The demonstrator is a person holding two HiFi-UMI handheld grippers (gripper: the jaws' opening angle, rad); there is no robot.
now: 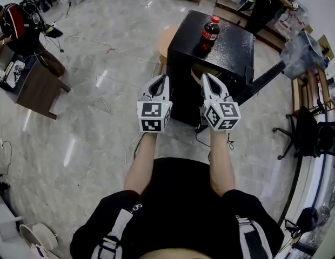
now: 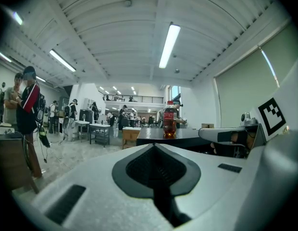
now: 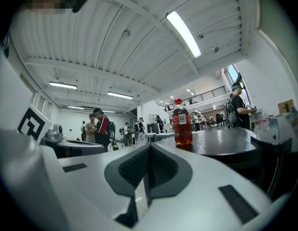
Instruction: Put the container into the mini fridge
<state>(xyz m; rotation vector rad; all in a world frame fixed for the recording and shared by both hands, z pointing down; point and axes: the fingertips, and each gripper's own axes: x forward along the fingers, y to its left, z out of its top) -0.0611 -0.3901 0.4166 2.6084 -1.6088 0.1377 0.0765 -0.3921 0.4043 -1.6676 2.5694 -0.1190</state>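
Observation:
A small bottle (image 1: 209, 32) of dark drink with a red cap and label stands upright on top of the black mini fridge (image 1: 232, 45). The fridge door (image 1: 265, 80) hangs open to the right. Both grippers hover side by side in front of the fridge, below its top. My left gripper (image 1: 161, 79) is shut and holds nothing. My right gripper (image 1: 206, 77) is also shut and empty, close to the fridge opening. The bottle (image 2: 169, 120) shows ahead in the left gripper view, past the shut left gripper (image 2: 154, 146). It is nearer to the shut right gripper (image 3: 148, 146), with the bottle (image 3: 182, 122) just beyond.
A round wooden stool (image 1: 166, 39) stands behind the fridge's left side. A brown desk (image 1: 35, 88) with a person beside it is at the left. An office chair (image 1: 308, 134) is on the right. Cables (image 1: 102, 90) lie across the marble floor. Another person (image 1: 265, 4) stands at the back right.

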